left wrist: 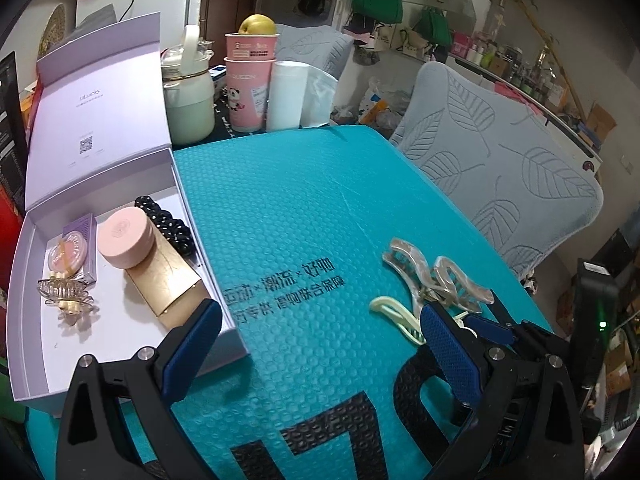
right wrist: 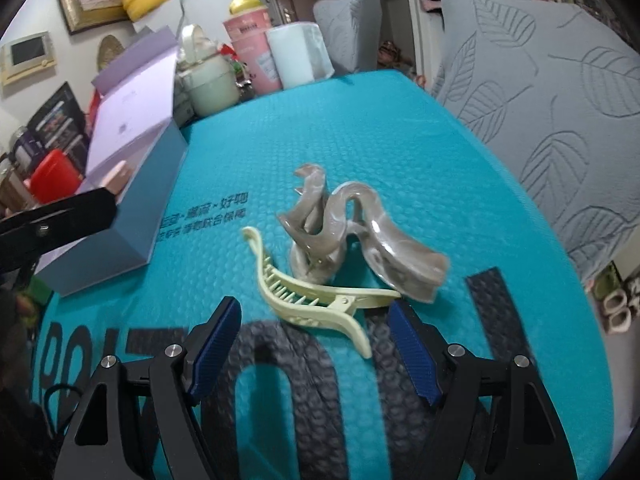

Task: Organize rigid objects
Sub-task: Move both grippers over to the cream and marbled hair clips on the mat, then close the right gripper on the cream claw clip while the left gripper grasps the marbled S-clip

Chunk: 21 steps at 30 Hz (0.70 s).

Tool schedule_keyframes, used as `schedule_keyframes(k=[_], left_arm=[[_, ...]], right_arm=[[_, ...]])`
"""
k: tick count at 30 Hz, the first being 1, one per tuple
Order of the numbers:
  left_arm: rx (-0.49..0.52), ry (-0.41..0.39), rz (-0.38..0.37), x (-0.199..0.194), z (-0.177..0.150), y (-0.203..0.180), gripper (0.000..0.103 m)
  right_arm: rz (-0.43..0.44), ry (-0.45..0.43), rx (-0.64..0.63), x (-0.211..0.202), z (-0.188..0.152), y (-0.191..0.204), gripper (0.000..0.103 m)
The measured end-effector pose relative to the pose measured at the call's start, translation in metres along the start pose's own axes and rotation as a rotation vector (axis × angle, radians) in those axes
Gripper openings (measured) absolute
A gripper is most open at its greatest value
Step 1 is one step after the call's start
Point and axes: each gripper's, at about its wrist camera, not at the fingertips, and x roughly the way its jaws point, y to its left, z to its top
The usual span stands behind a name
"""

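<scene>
A pale yellow hair clip (right wrist: 316, 300) lies on the teal mat (right wrist: 360, 140), its handle end reaching in between the pads of my right gripper (right wrist: 316, 344), which is open and not touching it. Just beyond sits a grey translucent claw clip (right wrist: 352, 232). My left gripper (left wrist: 320, 344) is open over the mat, beside the open lilac box (left wrist: 208, 280). The box holds a pink round compact (left wrist: 126, 242), a black beaded clip (left wrist: 168, 220), a gold clip (left wrist: 164, 284), a small purple box (left wrist: 80, 252) and a clear claw clip (left wrist: 68, 296). Both loose clips (left wrist: 436, 280) also show in the left wrist view.
At the table's far edge stand a pale green pot (left wrist: 188, 96), stacked pink cups (left wrist: 248, 80) with a yellow fruit on top and a white roll (left wrist: 288, 96). Grey leaf-patterned chairs (left wrist: 500, 168) line the right side. The box lid (left wrist: 100, 92) stands upright.
</scene>
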Motion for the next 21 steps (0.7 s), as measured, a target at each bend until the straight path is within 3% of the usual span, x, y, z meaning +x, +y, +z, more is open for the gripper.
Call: schedule_keyframes(k=[11,16,18,21], left_arm=[[0.003,0.004,0.009,0.006,0.005,0.003,0.101],[0.01,0.01,0.011,0.008,0.003,0.002,0.101],[0.009,0.016,0.009,0.009,0.004,0.001,0.101],[0.019,0.015,0.005,0.01,0.005,-0.001,0.101]], right_arm=[[-0.11,0.012,-0.058,0.016,0.008,0.014,0.082],[-0.132,0.002,-0.071,0.012,0.006,0.01,0.064],[-0.153,-0.007,-0.077,0.009,0.004,0.007,0.042],[-0.151,-0.019,-0.072,0.005,0.002,-0.001,0.026]])
